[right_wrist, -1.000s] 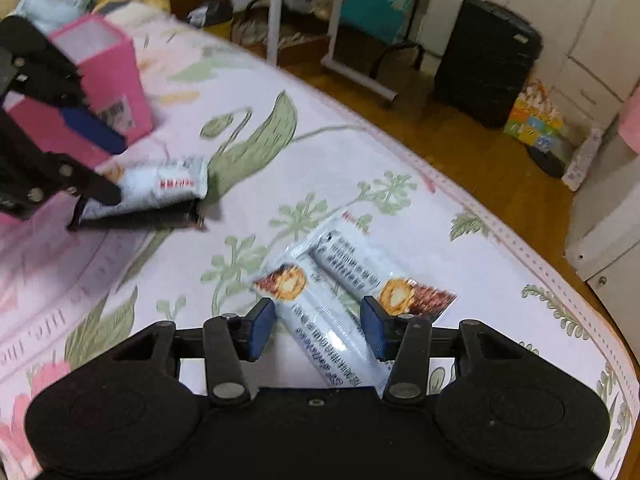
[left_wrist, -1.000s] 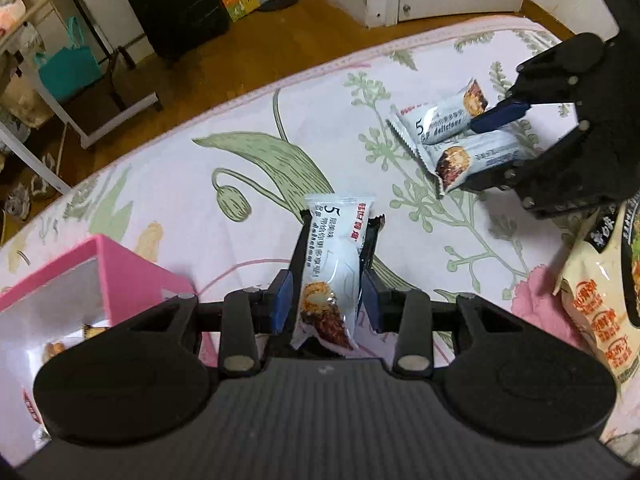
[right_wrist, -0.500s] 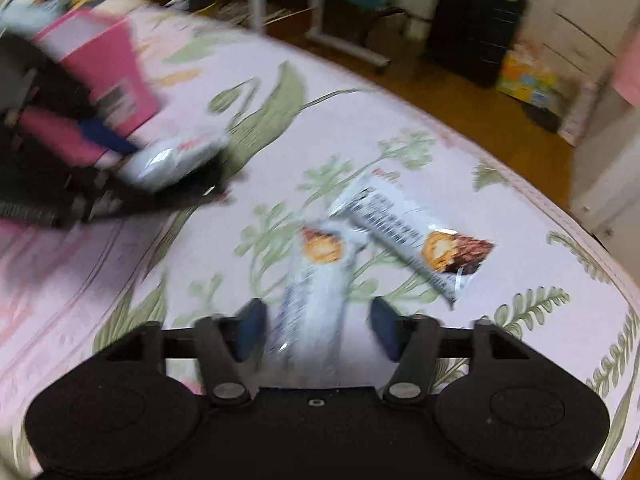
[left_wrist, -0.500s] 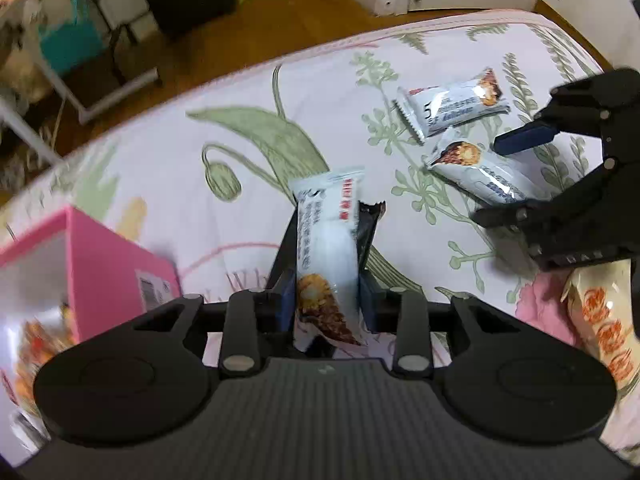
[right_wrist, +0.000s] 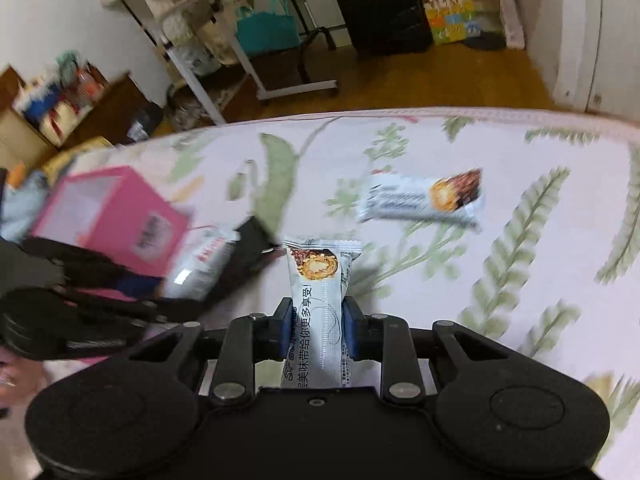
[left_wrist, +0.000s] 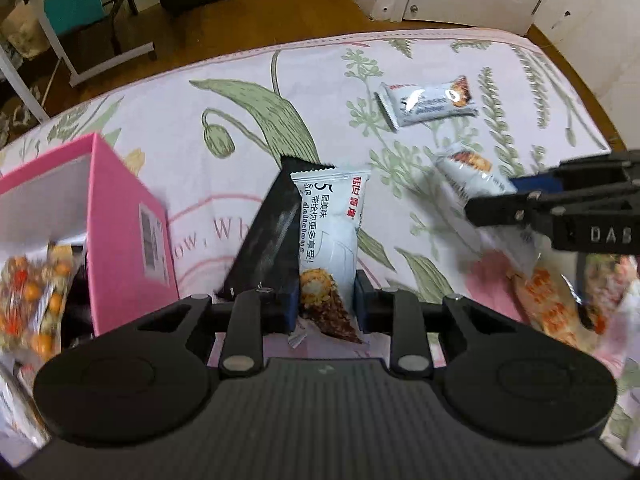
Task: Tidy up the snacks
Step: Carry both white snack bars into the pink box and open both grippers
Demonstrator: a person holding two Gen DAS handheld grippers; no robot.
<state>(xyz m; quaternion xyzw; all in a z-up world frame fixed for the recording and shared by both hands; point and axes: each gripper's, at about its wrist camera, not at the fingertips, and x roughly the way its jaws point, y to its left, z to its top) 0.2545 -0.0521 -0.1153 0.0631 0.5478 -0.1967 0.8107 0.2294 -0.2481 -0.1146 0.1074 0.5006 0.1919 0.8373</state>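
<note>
Left gripper (left_wrist: 326, 306) is clamped on two snacks at once: a white bar (left_wrist: 330, 240) with a black bar (left_wrist: 266, 240) pressed against its side, both sticking up out of the jaws over the floral sheet (left_wrist: 240, 80). Those jaws have just finished closing, packets between them. The pink box (left_wrist: 120, 216) sits just beside them on the left, open, with orange-spotted packets (left_wrist: 30, 300) at its near side.

Right gripper (right_wrist: 316, 326) pinches a white bar of its own (right_wrist: 322, 300), picture end up, wrapper running straight between the blue pads (right_wrist: 286, 328). Its jaws have just snapped closed on it too. One loose bar (right_wrist: 420, 198) lies flat on the sheet beyond, well apart from the box. In the left view an orange bag (left_wrist: 552, 304) lies on the sheet below the right gripper.
</note>
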